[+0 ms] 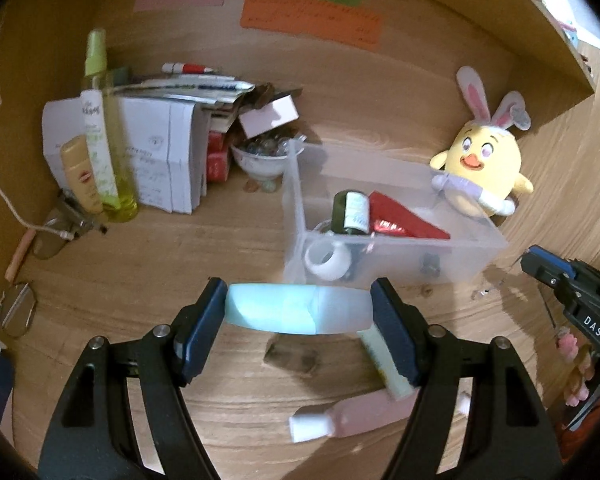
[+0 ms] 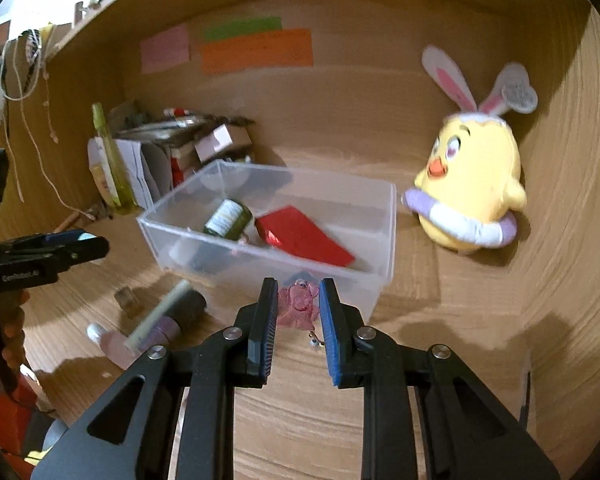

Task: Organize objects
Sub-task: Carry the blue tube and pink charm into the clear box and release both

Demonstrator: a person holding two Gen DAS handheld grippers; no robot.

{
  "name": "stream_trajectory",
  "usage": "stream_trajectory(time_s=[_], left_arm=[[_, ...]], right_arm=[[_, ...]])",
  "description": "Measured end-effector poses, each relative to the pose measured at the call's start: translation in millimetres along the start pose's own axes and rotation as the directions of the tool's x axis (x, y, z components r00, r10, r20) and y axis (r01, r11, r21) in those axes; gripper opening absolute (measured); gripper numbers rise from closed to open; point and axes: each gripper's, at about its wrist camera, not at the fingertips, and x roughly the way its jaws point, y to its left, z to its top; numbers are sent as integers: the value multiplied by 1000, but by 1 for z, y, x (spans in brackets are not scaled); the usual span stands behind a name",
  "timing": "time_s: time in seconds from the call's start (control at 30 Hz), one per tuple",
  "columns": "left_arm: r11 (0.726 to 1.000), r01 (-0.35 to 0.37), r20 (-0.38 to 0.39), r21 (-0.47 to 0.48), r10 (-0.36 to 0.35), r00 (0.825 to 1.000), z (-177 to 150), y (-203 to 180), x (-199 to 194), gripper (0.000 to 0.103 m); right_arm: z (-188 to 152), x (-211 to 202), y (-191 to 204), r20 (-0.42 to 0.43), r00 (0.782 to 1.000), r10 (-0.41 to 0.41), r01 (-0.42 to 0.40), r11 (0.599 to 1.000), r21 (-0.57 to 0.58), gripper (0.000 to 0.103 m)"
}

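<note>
A pale blue tube [image 1: 298,314] is clamped crosswise in the left hand-held gripper [image 1: 299,312], its long axis running from pad to pad, and is held just short of the near wall of the clear bin [image 1: 384,216], which stands on the table [image 1: 180,264]. The bin lies straight ahead of that gripper, so the coming move is judged to be a short carry forward and up over the wall, with the tube turned along the bin's length if needed. A pink charm [image 2: 298,306] is pinched between the nearly closed pads of the right hand-held gripper [image 2: 299,308], also at the bin's near wall. Neither gripper is clearly nearer. Inside the bin a dark bottle [image 1: 350,210], a red box [image 1: 404,220] and a white ring [image 1: 326,260] are seen. A pink bottle [image 1: 348,418] lies in front of the bin.
</note>
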Motion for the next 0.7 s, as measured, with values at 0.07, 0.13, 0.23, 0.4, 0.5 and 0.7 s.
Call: stream_trajectory(time_s=[0.07,0.13,0.23,0.4,0.5,0.7], left_arm=[[1000,5,10,8,-5,1000,3,-4,-2,73],[1000,12,23,17,-12,1000,8,-9,-4,73],[999,21,38,30,-22,999,13,-17,-6,73],[998,33,66,56,-37,997,25,-29,-8,73],[997,35,81,70,-41,996,32,-35,-7,73],[995,51,89,87,-58,994,45,-46,0,73]], right_arm=[[4,-3,1,15,1000,10,-10,1000,-5,19],[8,-4,2,24,999,25,-25,1000,-8,19],[14,-7,6,43,999,24,-23,999,-28,19],[25,-11,12,78,996,33,-30,998,-48,19],[33,-12,12,99,994,35,-29,998,-58,19],[50,-11,10,134,990,37,-28,997,-71,19]])
